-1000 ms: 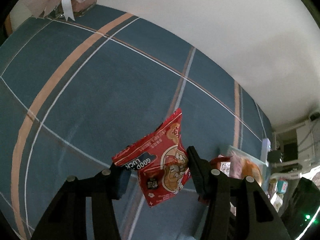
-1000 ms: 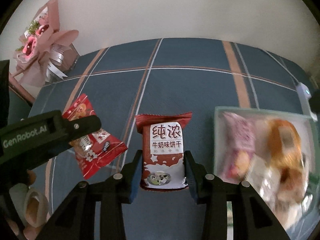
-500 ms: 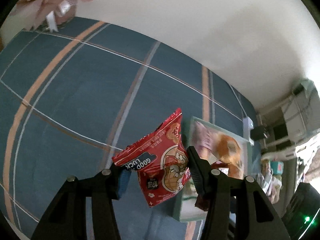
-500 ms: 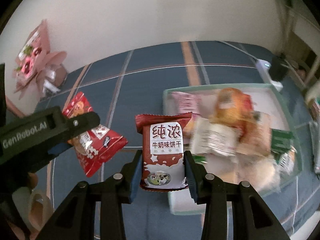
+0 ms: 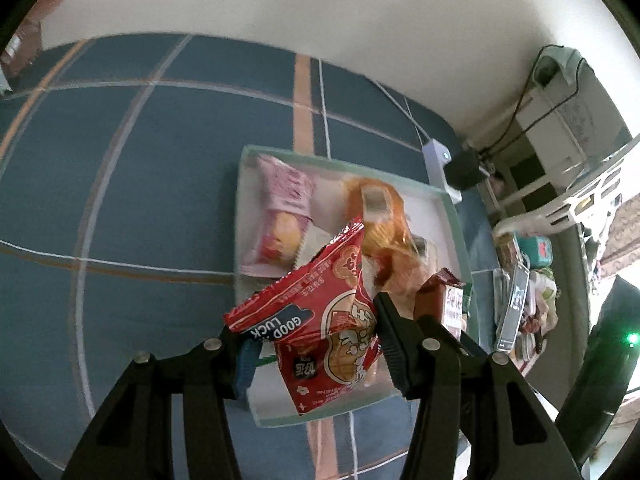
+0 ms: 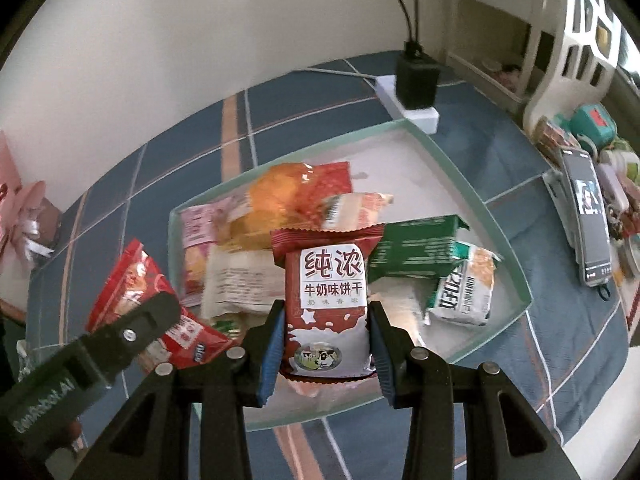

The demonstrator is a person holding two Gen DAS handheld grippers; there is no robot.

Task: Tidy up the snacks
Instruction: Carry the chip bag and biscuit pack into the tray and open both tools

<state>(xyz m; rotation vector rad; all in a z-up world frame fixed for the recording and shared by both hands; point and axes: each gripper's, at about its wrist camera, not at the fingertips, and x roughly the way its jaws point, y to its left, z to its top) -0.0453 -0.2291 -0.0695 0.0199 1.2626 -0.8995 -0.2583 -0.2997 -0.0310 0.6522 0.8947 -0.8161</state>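
My left gripper (image 5: pixel 316 340) is shut on a red snack packet (image 5: pixel 320 312) marked GOOD LUCK, held above the near left corner of a pale green tray (image 5: pixel 239 208). My right gripper (image 6: pixel 326 340) is shut on a dark red and white milk biscuit packet (image 6: pixel 326 296), hanging over the tray's (image 6: pixel 460 172) near side. The right wrist view shows the left gripper (image 6: pixel 116 340) and its red packet (image 6: pixel 132 280) at the left. In the tray lie several snacks: a pink packet (image 5: pixel 280 208), an orange one (image 5: pixel 380 216), a green one (image 6: pixel 416 252).
A white power strip (image 6: pixel 408 108) with a black plug stands beyond the tray's far corner. A phone (image 6: pixel 590 216) and small clutter lie at the right. White furniture (image 5: pixel 560 120) stands off the blue striped cloth (image 5: pixel 120 184). A pink bouquet (image 6: pixel 20 216) sits at the far left.
Both grippers have swept sideways over the cloth with their packets and rolled. The tray, earlier at the right edge of view, is now under and ahead of both grippers.
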